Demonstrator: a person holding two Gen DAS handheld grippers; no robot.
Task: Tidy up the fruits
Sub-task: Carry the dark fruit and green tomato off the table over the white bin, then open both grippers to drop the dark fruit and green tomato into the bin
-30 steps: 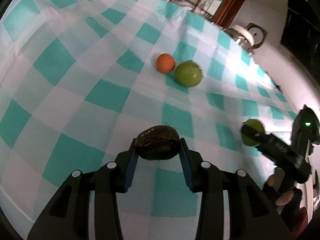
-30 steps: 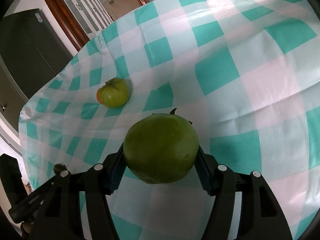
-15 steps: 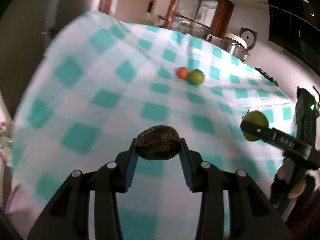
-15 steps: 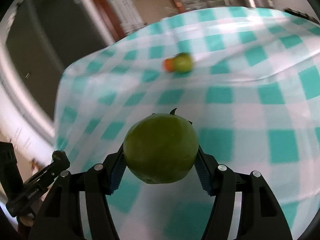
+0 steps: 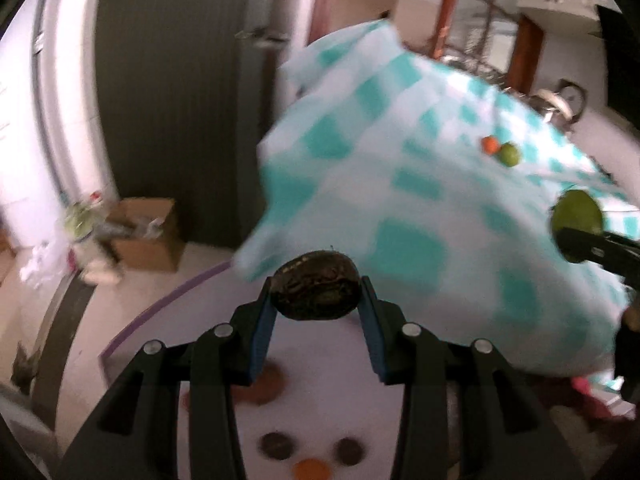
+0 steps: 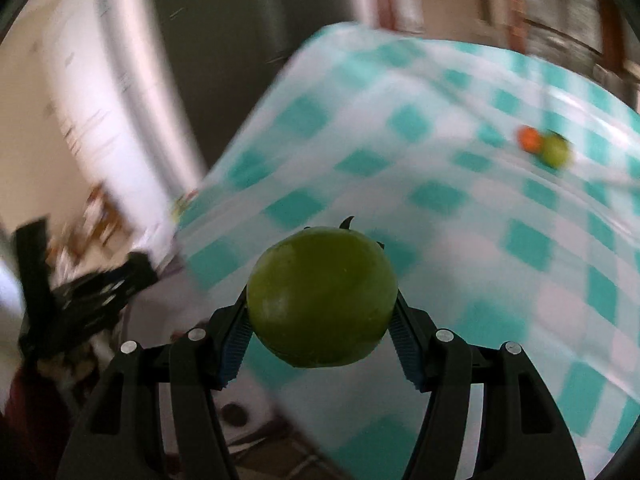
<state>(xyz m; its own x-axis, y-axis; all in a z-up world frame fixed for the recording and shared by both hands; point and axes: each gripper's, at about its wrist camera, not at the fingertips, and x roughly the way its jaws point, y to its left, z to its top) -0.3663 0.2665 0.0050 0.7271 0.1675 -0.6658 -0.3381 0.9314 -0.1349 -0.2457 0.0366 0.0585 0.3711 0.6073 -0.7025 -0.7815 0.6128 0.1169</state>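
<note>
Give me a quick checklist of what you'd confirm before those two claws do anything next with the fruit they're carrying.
1. Left claw grips the dark avocado from both sides: ok.
2. Right claw grips the big green fruit from both sides: ok.
3. Remaining fruit located: small orange fruit and green fruit rest side by side on the checked tablecloth: ok.
4. Drop-off container in sight: cannot tell; neither view shows a bowl or basket.
5. Sharp views: not ok, both are motion-blurred.
6. Claws apart from each other: ok.
</note>
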